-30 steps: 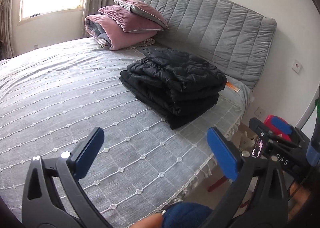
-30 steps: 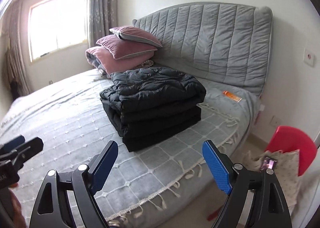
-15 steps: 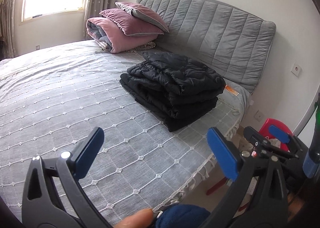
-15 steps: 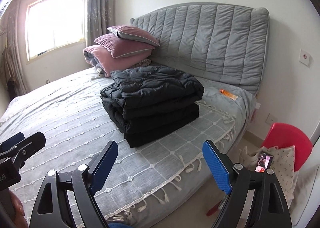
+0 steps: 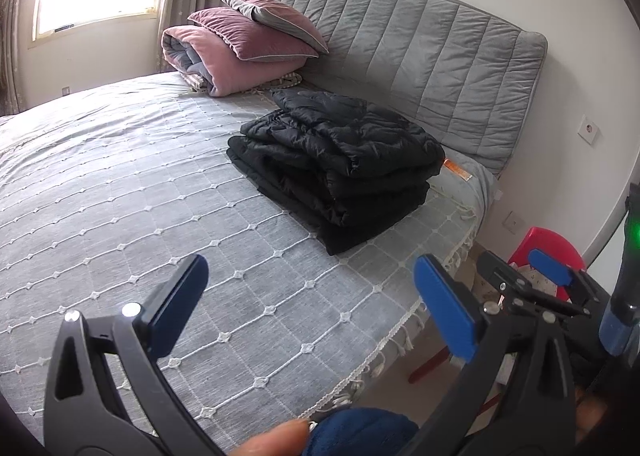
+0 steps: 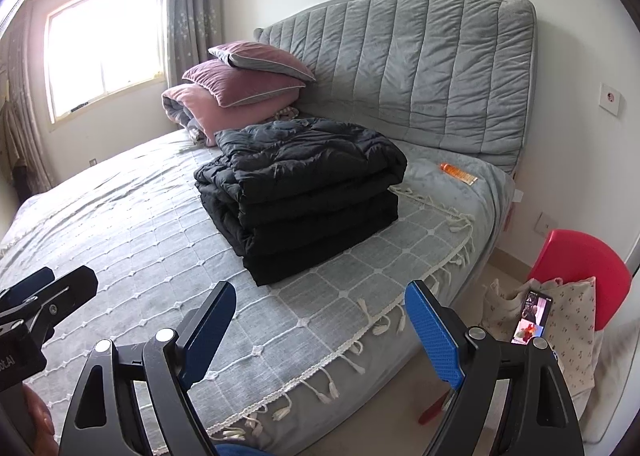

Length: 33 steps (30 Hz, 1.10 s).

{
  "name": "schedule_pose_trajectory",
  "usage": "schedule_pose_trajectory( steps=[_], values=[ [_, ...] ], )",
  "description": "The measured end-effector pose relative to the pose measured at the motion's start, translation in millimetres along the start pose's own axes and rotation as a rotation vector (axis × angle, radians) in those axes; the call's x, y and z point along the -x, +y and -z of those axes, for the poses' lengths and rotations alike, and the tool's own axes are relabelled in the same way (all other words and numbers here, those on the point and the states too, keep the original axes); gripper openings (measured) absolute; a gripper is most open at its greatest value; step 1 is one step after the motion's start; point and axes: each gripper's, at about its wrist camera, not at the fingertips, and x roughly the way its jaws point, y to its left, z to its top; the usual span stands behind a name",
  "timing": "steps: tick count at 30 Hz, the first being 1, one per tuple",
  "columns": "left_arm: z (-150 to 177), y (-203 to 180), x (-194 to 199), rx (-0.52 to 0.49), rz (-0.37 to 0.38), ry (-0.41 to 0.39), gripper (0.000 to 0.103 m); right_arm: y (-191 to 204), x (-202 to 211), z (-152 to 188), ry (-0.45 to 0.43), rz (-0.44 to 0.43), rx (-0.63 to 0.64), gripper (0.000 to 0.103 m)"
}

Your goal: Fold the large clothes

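On the grey quilted bed cover (image 6: 120,223) near the headboard, neatly folded puffy black coat (image 6: 304,191), with left gripper (image 5: 312,304) and right gripper (image 6: 320,324) pulled further back, wide open, empty, folding seemingly finished.

Black gripper frames (image 6: 120,388), blue-padded jaws

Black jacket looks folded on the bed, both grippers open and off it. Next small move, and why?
Probably none on the black jacket: it sits as a squared stack on the bed, and the left gripper and right gripper are both open, empty and clear of it. I'd back both off.
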Motion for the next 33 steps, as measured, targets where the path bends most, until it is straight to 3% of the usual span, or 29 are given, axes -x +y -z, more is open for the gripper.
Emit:
schedule_pose_trajectory(
  steps=[33],
  values=[
    [2.1, -2.0, -0.6, -0.01, 0.02, -0.004, 0.102, 0.7, -5.6, 4.6, 0.016, 0.007, -0.005, 0.088]
  ],
)
